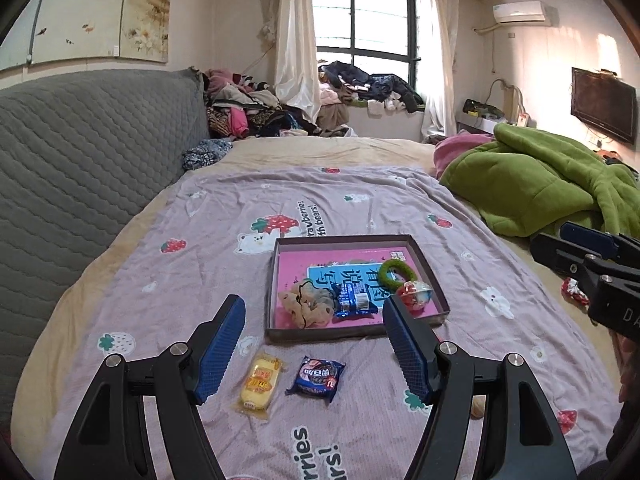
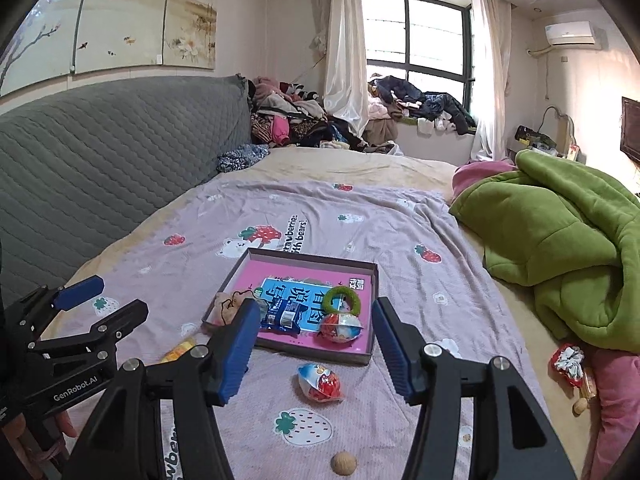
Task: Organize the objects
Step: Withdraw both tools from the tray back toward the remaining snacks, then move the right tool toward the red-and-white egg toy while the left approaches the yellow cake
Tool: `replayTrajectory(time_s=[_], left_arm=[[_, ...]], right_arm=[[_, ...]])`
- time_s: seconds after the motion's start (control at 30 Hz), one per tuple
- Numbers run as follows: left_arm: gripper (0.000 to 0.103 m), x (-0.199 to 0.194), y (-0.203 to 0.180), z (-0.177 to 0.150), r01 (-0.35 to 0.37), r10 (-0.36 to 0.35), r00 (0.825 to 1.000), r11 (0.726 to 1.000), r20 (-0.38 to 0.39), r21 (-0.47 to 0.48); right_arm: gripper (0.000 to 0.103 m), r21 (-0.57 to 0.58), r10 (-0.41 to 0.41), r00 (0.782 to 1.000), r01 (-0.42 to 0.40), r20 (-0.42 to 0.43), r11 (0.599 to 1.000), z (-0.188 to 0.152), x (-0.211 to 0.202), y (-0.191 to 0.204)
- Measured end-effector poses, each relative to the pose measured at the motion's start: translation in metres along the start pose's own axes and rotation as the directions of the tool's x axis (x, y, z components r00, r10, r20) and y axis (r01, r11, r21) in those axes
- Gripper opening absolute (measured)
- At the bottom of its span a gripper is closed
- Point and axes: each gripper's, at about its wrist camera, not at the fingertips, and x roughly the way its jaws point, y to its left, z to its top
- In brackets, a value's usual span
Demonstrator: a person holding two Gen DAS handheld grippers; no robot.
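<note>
A cluttered bedroom lit by daylight

A wide bed point(image 1: 320, 152) fills the lower half of the frame, spread with a lilac strawberry-and-bear sheet point(image 1: 224, 216) over a beige cover. Along the left runs a grey quilted headboard point(image 1: 88, 148), and above it, in the upper left, hangs a panelled floral painting point(image 1: 96, 12). At the top centre a dark-framed window point(image 1: 364, 20) lets in pale light between cream curtains point(image 1: 294, 36); heaps of clothes point(image 1: 256, 108) crowd the sill and the corner beneath it. In the upper right an air conditioner point(image 1: 519, 11) sits high on the cream wall, with a flat television point(image 1: 603, 104) below it. A rumpled green blanket point(image 1: 536, 184) lies at the right edge.
</note>
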Motion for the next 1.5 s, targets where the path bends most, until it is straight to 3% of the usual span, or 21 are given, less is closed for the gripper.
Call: replayTrajectory(time_s=[0.6,1.5], left_arm=[[0.073,-0.035,0.007,-0.015,0.027,-0.027,1.000,0.999,-0.005,-0.029],[0.073,-0.036,0.002,-0.044,0.016,-0.016,0.999,1.000,-0.045,0.006]], right_arm=[[0.058,0.005,0.009,1.000,-0.009,0.012,1.000,-0.013,-0.040,0.006],[0.058,0.039,0.018,0.999,-0.017,-0.034,0.999,-0.049,-0.047,0.002]])
